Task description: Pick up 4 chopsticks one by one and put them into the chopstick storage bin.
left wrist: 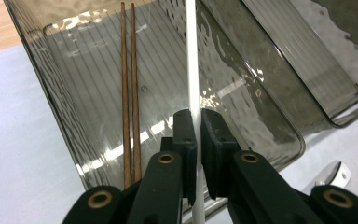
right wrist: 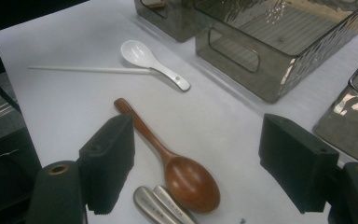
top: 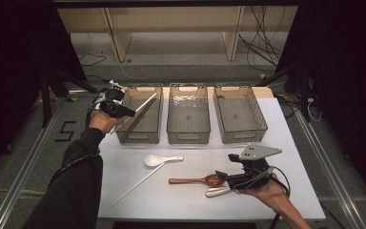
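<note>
Left gripper (left wrist: 196, 122) clamped on a white chopstick (left wrist: 192, 60), held over the leftmost bin (top: 124, 136) at the far left of the tabletop (top: 295, 143). Two brown chopsticks (left wrist: 129, 84) lying side by side on that bin's floor. Right gripper (right wrist: 196, 163) with jaws spread wide and holding nothing, hovering just above a wooden spoon (right wrist: 168, 158) near the front edge. Metal handles (right wrist: 163, 205) just beside the spoon's bowl. Farther off, a white ceramic spoon (right wrist: 149, 63) touching a second white chopstick (right wrist: 84, 69) on the tabletop.
</note>
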The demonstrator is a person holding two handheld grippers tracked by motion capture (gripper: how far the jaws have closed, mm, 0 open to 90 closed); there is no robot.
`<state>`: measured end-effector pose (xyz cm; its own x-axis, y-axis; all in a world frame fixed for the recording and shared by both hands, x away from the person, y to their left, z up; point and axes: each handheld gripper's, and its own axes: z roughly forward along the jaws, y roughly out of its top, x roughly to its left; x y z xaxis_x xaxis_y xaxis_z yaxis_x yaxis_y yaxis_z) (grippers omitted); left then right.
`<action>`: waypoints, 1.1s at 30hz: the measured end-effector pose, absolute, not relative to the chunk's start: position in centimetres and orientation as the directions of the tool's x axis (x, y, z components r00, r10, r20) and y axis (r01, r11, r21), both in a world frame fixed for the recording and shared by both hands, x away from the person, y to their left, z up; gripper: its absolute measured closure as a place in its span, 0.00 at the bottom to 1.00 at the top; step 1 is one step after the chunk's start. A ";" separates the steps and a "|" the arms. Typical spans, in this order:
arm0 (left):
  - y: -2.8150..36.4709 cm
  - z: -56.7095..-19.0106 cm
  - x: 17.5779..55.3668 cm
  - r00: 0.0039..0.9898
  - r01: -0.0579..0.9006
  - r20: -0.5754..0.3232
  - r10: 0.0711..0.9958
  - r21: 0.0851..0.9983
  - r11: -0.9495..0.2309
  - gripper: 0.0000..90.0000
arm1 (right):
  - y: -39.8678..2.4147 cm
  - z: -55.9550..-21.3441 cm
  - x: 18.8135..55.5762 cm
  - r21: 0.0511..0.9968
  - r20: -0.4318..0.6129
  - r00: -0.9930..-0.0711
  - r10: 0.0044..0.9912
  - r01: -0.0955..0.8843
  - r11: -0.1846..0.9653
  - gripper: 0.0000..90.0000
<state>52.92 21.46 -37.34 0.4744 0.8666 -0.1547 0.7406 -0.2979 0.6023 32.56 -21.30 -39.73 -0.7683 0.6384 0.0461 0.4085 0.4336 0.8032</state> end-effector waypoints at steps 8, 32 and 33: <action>21.3 -37.1 53.9 0.461 0.744 -0.151 0.874 0.603 -0.288 0.94 | -21.3 -39.7 32.6 0.805 0.046 -0.768 0.639 0.407 0.432 0.31; 20.0 -36.6 54.0 0.453 0.702 -0.088 0.887 0.648 -0.294 0.62 | -21.3 -39.8 32.5 0.802 0.048 -0.770 0.637 0.409 0.435 0.31; 20.0 -36.5 53.7 0.459 0.698 -0.095 0.883 0.654 -0.292 0.60 | -21.3 -39.8 32.5 0.802 0.048 -0.770 0.637 0.410 0.435 0.31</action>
